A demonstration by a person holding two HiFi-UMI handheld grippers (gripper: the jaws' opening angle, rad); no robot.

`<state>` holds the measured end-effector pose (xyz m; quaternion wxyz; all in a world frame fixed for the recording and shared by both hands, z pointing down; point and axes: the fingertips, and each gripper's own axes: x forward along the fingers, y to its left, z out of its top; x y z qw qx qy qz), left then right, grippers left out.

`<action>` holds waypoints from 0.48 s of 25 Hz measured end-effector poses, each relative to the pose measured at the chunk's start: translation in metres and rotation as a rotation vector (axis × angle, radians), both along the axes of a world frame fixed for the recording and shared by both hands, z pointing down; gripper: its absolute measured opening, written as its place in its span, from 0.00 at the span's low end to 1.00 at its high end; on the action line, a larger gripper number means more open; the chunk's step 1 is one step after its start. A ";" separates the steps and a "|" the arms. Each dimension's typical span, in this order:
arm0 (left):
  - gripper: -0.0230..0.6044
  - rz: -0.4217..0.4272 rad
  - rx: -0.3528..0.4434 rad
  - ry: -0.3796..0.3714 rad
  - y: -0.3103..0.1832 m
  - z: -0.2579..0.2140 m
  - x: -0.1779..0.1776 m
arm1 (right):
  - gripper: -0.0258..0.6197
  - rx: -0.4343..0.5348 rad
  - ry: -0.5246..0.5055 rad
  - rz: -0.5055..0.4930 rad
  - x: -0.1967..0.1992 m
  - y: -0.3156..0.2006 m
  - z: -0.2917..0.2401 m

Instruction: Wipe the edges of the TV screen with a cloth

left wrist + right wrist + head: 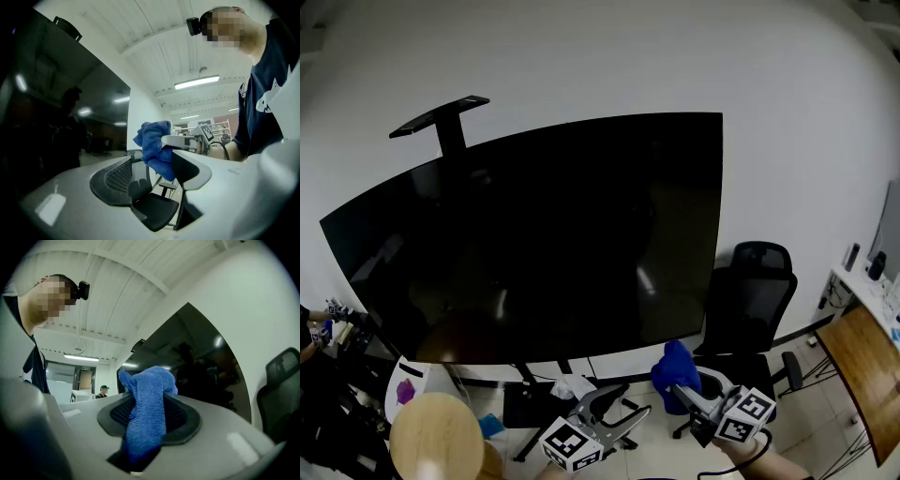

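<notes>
The large black TV screen (pixel 544 234) stands on its stand against the white wall, its lower right corner (pixel 703 333) just above my grippers. My right gripper (pixel 682 389) is shut on a blue cloth (pixel 673 366), which bunches up above its jaws below that corner. In the right gripper view the cloth (pixel 147 416) runs up between the jaws of the right gripper (pixel 145 430), with the TV (pixel 201 357) beyond. My left gripper (pixel 623 405) hangs open to the left, holding nothing. In the left gripper view, the cloth (pixel 152 145) shows past the left gripper (pixel 150 173).
A black office chair (pixel 755 291) stands right of the TV's lower corner. A wooden desk (pixel 867 366) is at the far right, and a round wooden top (pixel 436 436) at the lower left. A black bar (pixel 441 114) sits above the TV's top left.
</notes>
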<state>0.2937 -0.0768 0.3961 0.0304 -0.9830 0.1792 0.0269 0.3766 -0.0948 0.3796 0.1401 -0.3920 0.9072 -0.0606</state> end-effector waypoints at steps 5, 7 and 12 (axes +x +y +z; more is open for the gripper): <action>0.44 0.019 0.057 -0.002 -0.001 -0.029 -0.007 | 0.26 0.079 0.052 0.045 -0.002 -0.005 -0.033; 0.44 0.024 0.093 -0.002 -0.001 -0.045 -0.010 | 0.26 0.116 0.078 0.058 -0.005 -0.006 -0.051; 0.44 0.043 0.177 0.011 -0.004 -0.081 -0.004 | 0.26 0.189 0.140 0.099 -0.003 -0.014 -0.094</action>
